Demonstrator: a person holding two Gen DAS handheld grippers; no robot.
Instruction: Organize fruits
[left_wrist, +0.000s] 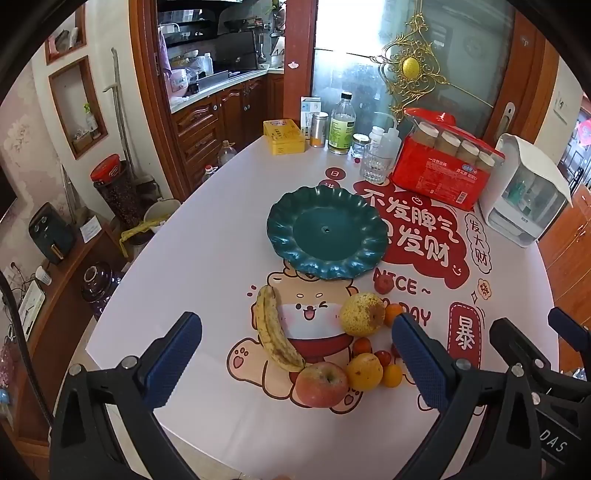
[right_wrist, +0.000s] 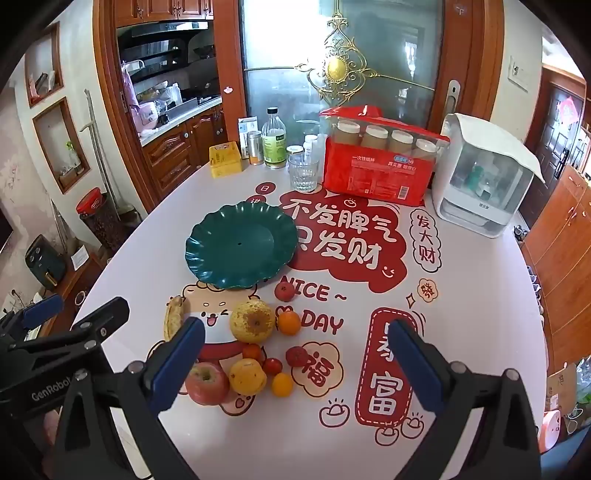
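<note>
Holding: you carry both tongs above the near edge of the counter (left_wrist: 221, 229), and no fruit is lifted.
Left tongs (left_wrist: 295, 354): spread wide and empty; the fruit cluster lies between and beyond the pads.
Right tongs (right_wrist: 297, 358): spread wide and empty; the same cluster sits toward their left pad.
Green plate (left_wrist: 327, 232): bare, scalloped rim, standing past the fruit toward the middle of the counter.
Banana (left_wrist: 275, 330): flat on the counter, left of the cluster, apart from the plate.
Pear (left_wrist: 362, 314): upright, just beside a small orange (left_wrist: 392, 314).
Apple (left_wrist: 322, 384): nearest to you, touching a yellow citrus (left_wrist: 364, 371).
Small fruit: cherry tomatoes (right_wrist: 272, 365) and a strawberry (right_wrist: 296, 356) lie loose among the larger pieces; one small red fruit (right_wrist: 284, 291) sits near the plate rim.
Step in hand: by my judgement, the start of the job; every piece is off the plate.
Next move: choose one piece, lower spread tongs around it, close gently and carry it to the plate.
Caution: the round pieces lie close and may roll if you nudge them; the apple or banana offers the clearest approach.
</note>
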